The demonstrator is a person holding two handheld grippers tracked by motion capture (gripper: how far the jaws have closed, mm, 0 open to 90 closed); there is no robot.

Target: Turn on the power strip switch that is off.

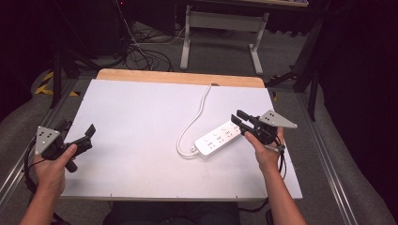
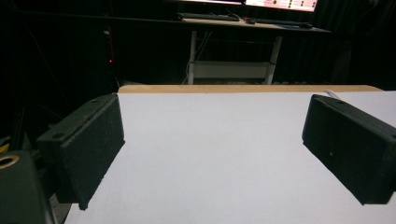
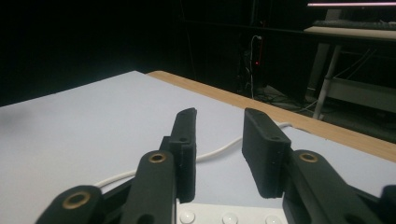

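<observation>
The power strip (image 1: pixel 220 138) lies on the table (image 1: pixel 141 140) right of its middle, slanting toward the right edge. Its cable (image 1: pixel 195 119) loops off its left end and runs back over the far edge. My right gripper (image 1: pixel 240 119) hangs over the strip's right end; my left gripper (image 1: pixel 89 136) sits at the left edge.

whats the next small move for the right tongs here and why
Probably lower the right tongs a little onto the near end of the white power strip. They hover just above that end with jaws parted and nothing between them; in the right gripper view the strip's buttons sit right below the jaws. The left tongs are wide open, far off at the table's left edge.
</observation>
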